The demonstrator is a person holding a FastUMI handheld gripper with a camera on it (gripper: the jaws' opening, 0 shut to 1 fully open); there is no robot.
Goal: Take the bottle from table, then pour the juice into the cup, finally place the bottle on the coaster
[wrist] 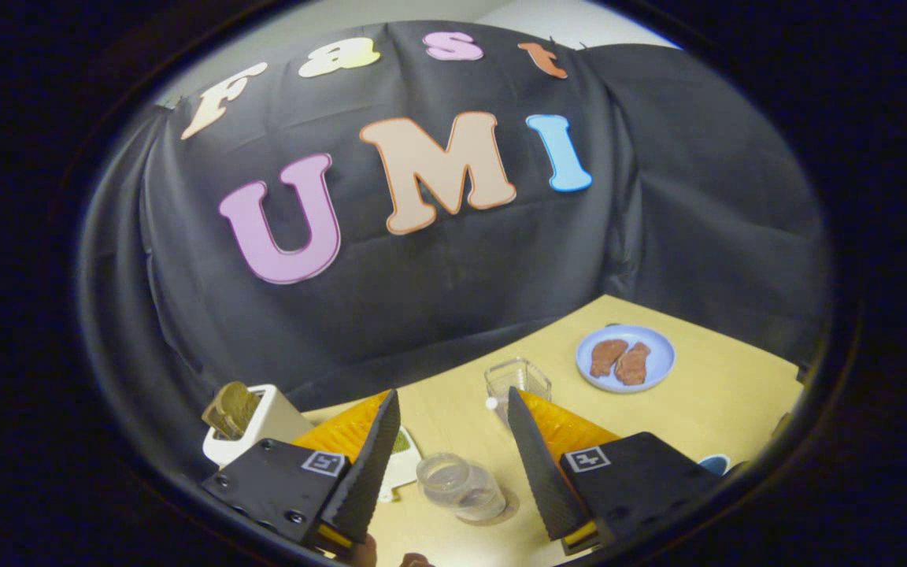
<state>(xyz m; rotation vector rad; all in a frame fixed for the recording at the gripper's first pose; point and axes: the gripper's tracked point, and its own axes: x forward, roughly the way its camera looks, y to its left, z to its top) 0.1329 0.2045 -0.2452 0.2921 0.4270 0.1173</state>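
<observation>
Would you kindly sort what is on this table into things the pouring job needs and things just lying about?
Job:
clear bottle, between the open hand-held gripper fingers
clear cup, beyond them

Lying about:
blue plate with meat pieces
white toaster holding toast

Clear bottle [461, 488] stands upright on table, betw. the spread fingers, touching neither. Clear cup [518, 379] upright just beyond fingers.

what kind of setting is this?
Likely a staged tabletop booth: a black cloth wall behind a wooden table, set with a plate, toaster and clear bottle between the open claw fingers.
</observation>
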